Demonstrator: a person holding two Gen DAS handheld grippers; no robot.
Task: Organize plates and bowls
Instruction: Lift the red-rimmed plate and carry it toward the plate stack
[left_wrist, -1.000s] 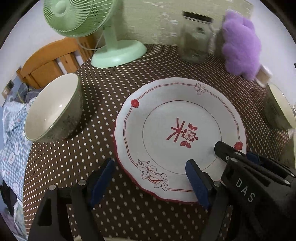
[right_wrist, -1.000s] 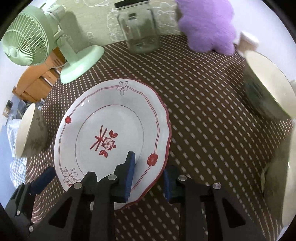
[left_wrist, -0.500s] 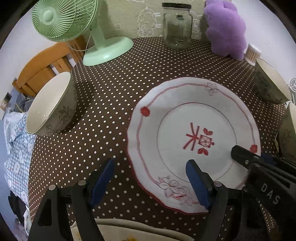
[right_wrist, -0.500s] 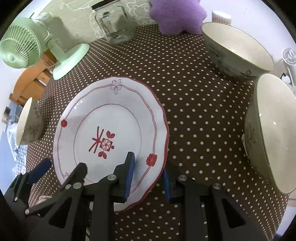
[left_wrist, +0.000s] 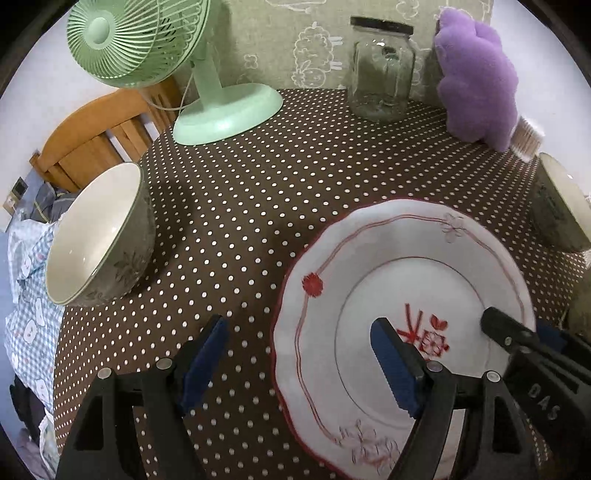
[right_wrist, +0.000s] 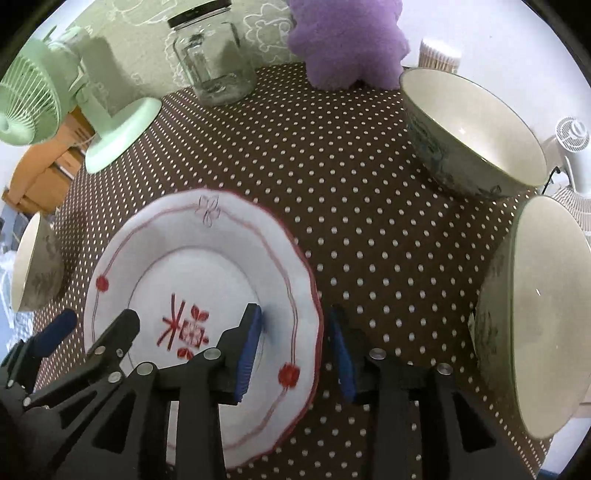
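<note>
A white plate (left_wrist: 406, 280) (right_wrist: 207, 273) with red flowers and a wavy red rim lies on the brown dotted tablecloth. My right gripper (right_wrist: 295, 350) straddles its near right rim. Its jaws are opening, and the blue pads stand a little off the rim on both sides. My left gripper (left_wrist: 299, 363) is open over the plate's left edge, one finger over the cloth and one over the plate. A grey-green bowl (left_wrist: 99, 236) (right_wrist: 33, 262) sits at the left. Two more bowls (right_wrist: 472, 125) (right_wrist: 535, 314) sit at the right.
At the back stand a green desk fan (left_wrist: 207, 103), a glass jar (left_wrist: 382, 74) and a purple plush toy (left_wrist: 476, 77), with a pot of cotton swabs (right_wrist: 439, 55) beside it. A wooden chair (left_wrist: 96, 136) stands past the table's left edge.
The right gripper's jaws have spread apart and let go of the plate rim they were clamping. In the left wrist view the plate has shifted to the lower right.
</note>
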